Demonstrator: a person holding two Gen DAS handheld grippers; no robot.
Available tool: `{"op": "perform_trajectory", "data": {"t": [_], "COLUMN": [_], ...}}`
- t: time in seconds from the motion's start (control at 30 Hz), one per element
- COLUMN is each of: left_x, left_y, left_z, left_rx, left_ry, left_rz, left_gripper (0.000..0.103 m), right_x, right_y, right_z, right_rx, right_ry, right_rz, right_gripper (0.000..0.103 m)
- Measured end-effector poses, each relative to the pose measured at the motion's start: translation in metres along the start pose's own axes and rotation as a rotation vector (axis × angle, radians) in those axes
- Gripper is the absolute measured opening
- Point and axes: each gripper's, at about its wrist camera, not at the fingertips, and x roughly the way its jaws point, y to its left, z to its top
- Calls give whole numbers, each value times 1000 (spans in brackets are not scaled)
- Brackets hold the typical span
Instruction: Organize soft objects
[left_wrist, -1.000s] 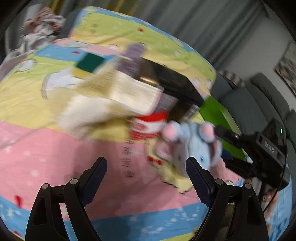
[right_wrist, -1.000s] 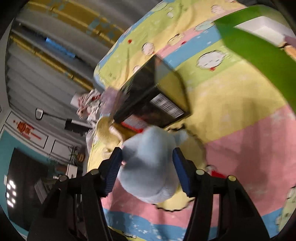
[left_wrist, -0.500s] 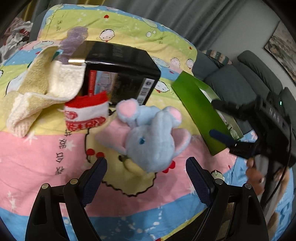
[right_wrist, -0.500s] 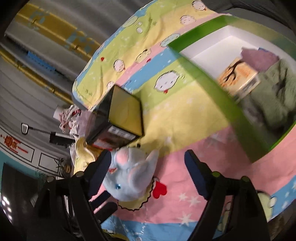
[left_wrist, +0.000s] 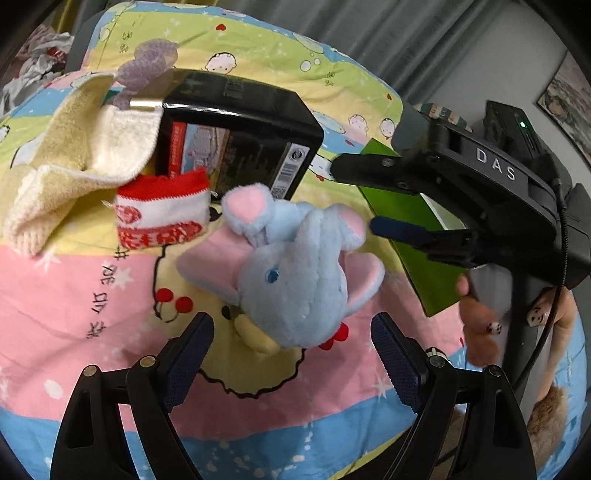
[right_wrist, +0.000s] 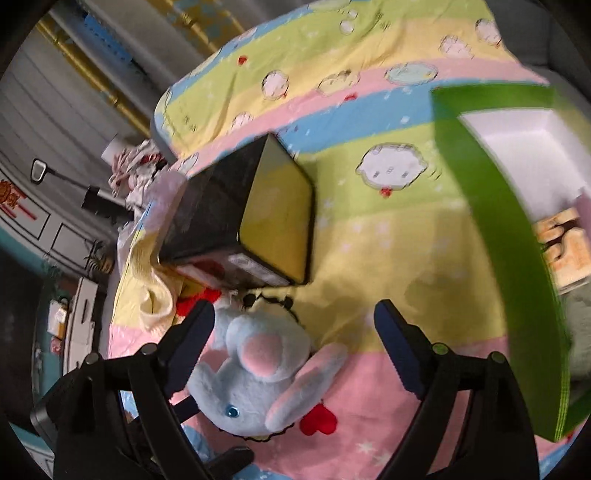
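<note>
Altogether one blue plush elephant (left_wrist: 295, 280), one black box (left_wrist: 240, 136), left claw (left_wrist: 291, 354) released, right claw (right_wrist: 295, 350) opening, empty.

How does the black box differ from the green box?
The black box stands on its side, opening facing sideways with a cream towel draped over one corner; the green box sits open-side up. Black is glossy and dark; green is bright with a white interior holding items. Both rest on the striped blanket.
</note>
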Motion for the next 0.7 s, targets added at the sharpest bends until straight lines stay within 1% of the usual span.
{"op": "perform_trajectory", "data": {"t": [0.13, 0.2, 0.27, 0.37, 0.4, 0.47, 0.5, 0.53, 0.63, 0.7], "left_x": [8, 9, 10, 14, 14, 15, 15, 16, 16, 14], "left_y": [-3, -3, -2, -3, -2, -2, -3, -4, -8, -9], "left_z": [-3, -6, -7, -7, -9, -9, -9, -8, -7, -5], "left_rx": [3, 7, 6, -6, -4, 0, 0, 1, 9, 9], "left_ry": [-1, -12, -26, -41, -45, -52, -58, -63, -72, -77], "left_rz": [12, 26, 36, 54, 62, 65, 66, 68, 76, 65], "left_gripper": [87, 87, 87, 78, 73, 72, 68, 68, 67, 67], "right_x": [12, 18, 23, 31, 33, 37, 39, 39, 36, 31], "right_y": [5, 6, 6, 3, 1, -1, -2, -1, 1, 0], "right_z": [-4, -8, -11, -15, -16, -17, -17, -18, -21, -21], "right_rx": [-25, -26, -31, -28, -20, -1, 4, 3, 0, 16], "right_ry": [27, 48, 58, 84, 88, 102, 104, 99, 78, 63], "right_rz": [29, 26, 24, 38, 53, 98, 113, 117, 111, 120], "right_gripper": [88, 85, 77, 69, 67, 56, 53, 50, 47, 46]}}
